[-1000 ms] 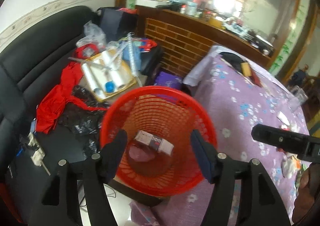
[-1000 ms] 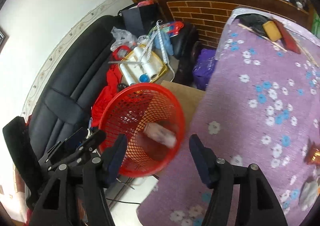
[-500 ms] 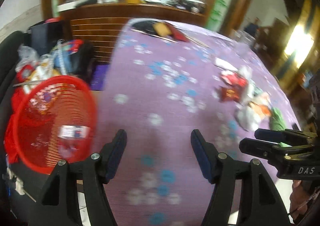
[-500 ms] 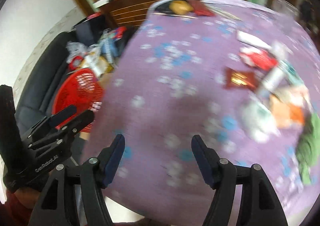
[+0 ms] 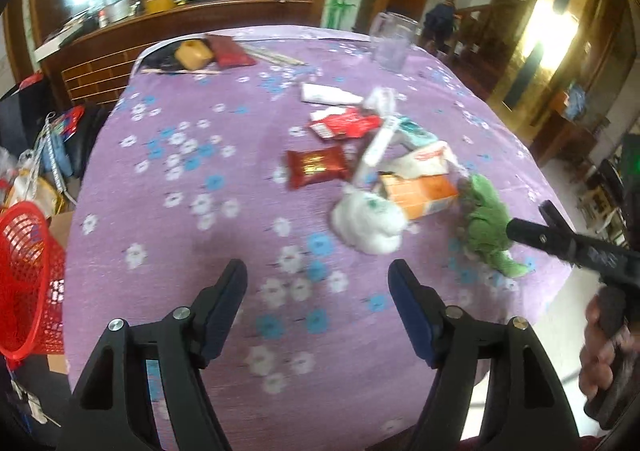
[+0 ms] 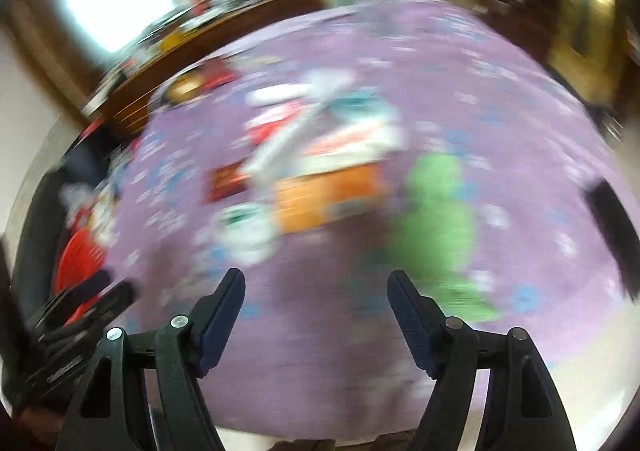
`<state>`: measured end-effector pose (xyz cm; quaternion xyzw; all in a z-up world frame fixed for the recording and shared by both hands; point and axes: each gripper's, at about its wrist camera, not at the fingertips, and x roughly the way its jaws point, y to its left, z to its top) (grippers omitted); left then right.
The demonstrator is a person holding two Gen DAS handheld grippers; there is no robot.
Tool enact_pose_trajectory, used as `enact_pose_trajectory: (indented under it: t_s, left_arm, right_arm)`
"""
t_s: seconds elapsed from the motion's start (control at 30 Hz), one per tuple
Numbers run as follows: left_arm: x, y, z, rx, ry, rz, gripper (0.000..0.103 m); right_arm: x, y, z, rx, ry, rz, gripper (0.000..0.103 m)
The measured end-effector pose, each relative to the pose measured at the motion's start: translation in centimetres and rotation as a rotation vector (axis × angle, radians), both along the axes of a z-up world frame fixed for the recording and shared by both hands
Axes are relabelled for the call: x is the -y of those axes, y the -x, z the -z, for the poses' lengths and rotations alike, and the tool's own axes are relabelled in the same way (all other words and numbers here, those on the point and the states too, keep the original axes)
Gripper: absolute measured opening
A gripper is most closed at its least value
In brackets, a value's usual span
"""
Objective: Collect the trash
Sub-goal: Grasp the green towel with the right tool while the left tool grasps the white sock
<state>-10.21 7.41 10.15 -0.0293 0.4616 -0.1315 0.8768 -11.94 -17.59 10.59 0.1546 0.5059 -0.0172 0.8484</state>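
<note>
A heap of trash lies on the purple flowered tablecloth (image 5: pixel 192 235): a white crumpled wad (image 5: pixel 368 221), an orange carton (image 5: pixel 420 193), a dark red snack wrapper (image 5: pixel 318 166), a red packet (image 5: pixel 344 124), a white tube (image 5: pixel 376 149) and a green rag (image 5: pixel 486 223). My left gripper (image 5: pixel 316 271) hovers short of the wad, its jaws opening, nothing between them. The red mesh basket (image 5: pixel 24 279) sits off the table's left edge. The right wrist view is blurred: my right gripper (image 6: pixel 316 279) is also opening and empty, short of the orange carton (image 6: pixel 328 195) and green rag (image 6: pixel 436 211).
At the table's far end stand a clear glass tumbler (image 5: pixel 390 41), a yellow box (image 5: pixel 194 55) and a red pouch (image 5: pixel 230 51). A wooden counter (image 5: pixel 180 19) runs behind. Bags and clutter (image 5: pixel 48 155) fill the left. A person (image 5: pixel 442 23) stands in a far doorway.
Both views have swung right, from the red basket by the sofa to the trash heap on the table. The basket now sits at the left edge. Both pairs of jaws stand slightly wider.
</note>
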Motion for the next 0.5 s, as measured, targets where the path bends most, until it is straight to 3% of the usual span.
enact_pose_trajectory:
  t_s: [0.13,0.5]
  left_arm:
    - [2.1,-0.3,0.0,-0.019,-0.007,0.018,0.072]
    - [4.9,-1.6,0.8,-0.043,-0.071,0.025,0.075]
  right_arm:
    - [4.3,-0.5,1.8,-0.036,-0.032,0.083,0.078]
    - [4.9,-4.2,5.8,-0.095,-0.027,0.023,0.078]
